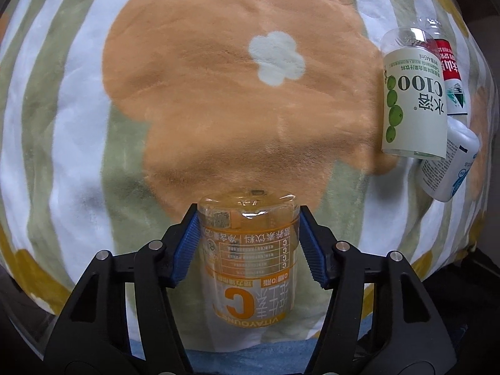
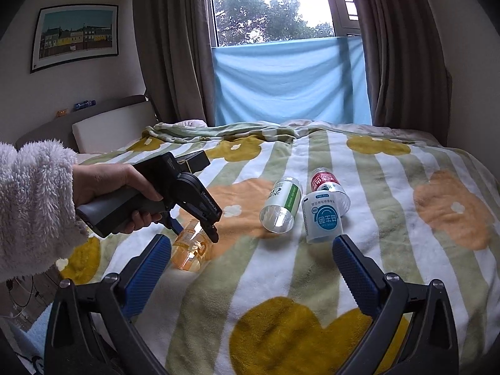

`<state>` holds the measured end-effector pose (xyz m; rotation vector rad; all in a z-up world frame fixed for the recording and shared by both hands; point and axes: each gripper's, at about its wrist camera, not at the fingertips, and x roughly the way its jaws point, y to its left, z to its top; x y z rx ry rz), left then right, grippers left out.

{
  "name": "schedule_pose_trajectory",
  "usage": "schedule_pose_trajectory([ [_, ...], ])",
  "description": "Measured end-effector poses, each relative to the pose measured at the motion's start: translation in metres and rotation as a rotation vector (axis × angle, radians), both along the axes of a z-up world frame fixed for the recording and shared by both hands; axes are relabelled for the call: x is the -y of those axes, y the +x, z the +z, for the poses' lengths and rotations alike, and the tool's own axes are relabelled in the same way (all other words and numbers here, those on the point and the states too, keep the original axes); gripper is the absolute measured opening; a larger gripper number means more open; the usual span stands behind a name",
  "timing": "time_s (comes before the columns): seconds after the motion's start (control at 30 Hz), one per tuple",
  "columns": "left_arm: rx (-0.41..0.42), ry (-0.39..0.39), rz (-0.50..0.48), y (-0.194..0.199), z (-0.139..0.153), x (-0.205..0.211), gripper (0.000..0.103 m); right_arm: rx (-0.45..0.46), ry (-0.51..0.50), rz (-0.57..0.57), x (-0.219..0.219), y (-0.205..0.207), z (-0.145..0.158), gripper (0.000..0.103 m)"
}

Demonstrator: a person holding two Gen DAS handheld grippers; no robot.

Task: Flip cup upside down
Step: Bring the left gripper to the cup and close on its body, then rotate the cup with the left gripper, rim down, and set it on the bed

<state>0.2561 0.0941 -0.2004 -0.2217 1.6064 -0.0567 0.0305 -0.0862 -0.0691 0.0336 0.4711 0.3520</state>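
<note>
A clear cup with an orange "C" label (image 1: 248, 256) sits between the blue pads of my left gripper (image 1: 248, 243), which is shut on it. Its closed base points away from the camera and its label reads upside down. In the right wrist view the same orange cup (image 2: 189, 248) is held tilted just above the blanket by the left gripper (image 2: 200, 222), in a hand with a fluffy white sleeve. My right gripper (image 2: 250, 268) is open and empty, low over the blanket near its front.
Three more label-wrapped clear cups lie on the striped flower blanket (image 2: 390, 250): a green one (image 2: 281, 206), a red one (image 2: 326, 181) and a blue-white one (image 2: 322, 217). They also show at the right of the left wrist view (image 1: 412, 100). Curtains and a window stand behind the bed.
</note>
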Motion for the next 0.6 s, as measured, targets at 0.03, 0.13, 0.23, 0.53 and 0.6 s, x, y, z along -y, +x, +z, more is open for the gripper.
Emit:
schedule_pose_trajectory([
  [0.03,0.020,0.001,-0.011,-0.001,0.003,0.002,0.057,-0.001,0.003,0.001,0.000,0.000,0.000,0.103],
  [0.13,0.129,-0.016,-0.042,-0.011,0.022,0.004,0.057,-0.001,0.008,0.004,0.001,0.001,0.001,0.103],
  [0.23,0.350,-0.061,-0.083,-0.037,0.050,0.003,0.057,-0.003,0.015,0.008,0.000,0.005,0.001,0.103],
  [0.53,0.935,-0.003,-0.075,-0.099,0.082,-0.033,0.058,-0.050,0.047,0.024,-0.014,0.014,-0.011,0.103],
  [0.6,0.989,0.041,-0.081,-0.103,0.073,-0.026,0.058,-0.065,0.052,0.018,-0.014,0.012,-0.014,0.103],
])
